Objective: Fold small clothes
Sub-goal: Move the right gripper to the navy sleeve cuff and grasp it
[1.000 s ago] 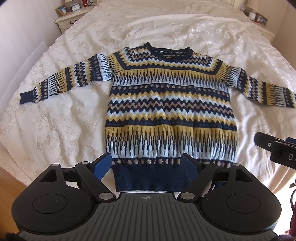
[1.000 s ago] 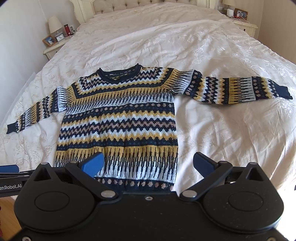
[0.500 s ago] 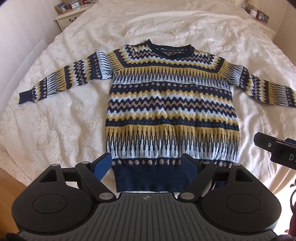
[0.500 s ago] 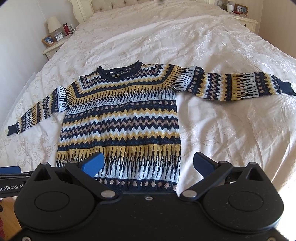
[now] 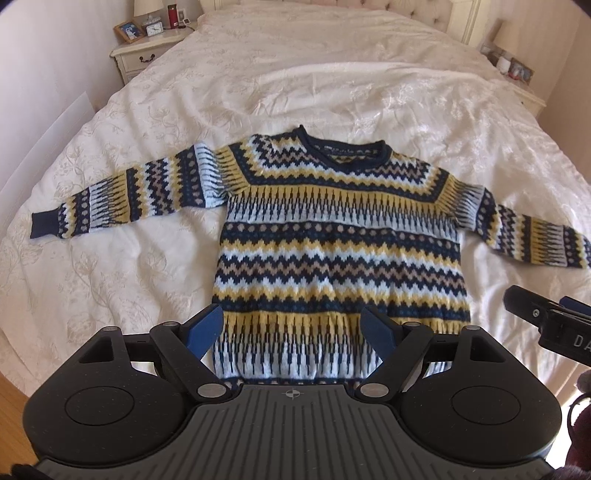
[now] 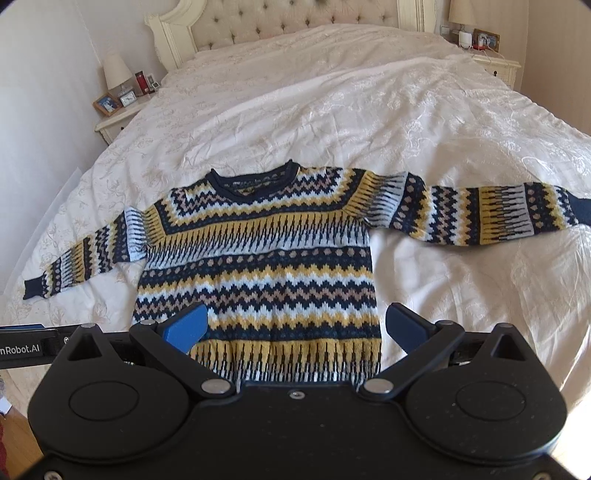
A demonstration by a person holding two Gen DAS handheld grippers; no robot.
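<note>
A knitted sweater [image 5: 340, 243] [image 6: 258, 266] in navy, yellow, white and tan zigzag bands lies flat on a cream bedspread, collar away from me, both sleeves spread out sideways. My left gripper [image 5: 293, 328] hovers open above the sweater's lower hem, blue pads wide apart, holding nothing. My right gripper [image 6: 295, 326] is open too, over the hem's right half, with nothing between its pads. The right gripper's body [image 5: 554, 325] shows at the right edge of the left wrist view. The hem itself is hidden behind both gripper bodies.
The bed [image 6: 369, 110] has a tufted headboard [image 6: 288, 22]. A bedside table [image 5: 147, 48] with a photo frame, clock and red bottle stands far left; another bedside table [image 6: 495, 62] stands far right. Wooden floor [image 5: 11, 406] shows below the bed's near edge.
Both cameras have tilted up or pulled back: the sweater sits lower in view, its navy hem has slipped behind the gripper bodies, and the headboard has appeared. Both grippers remain open.
</note>
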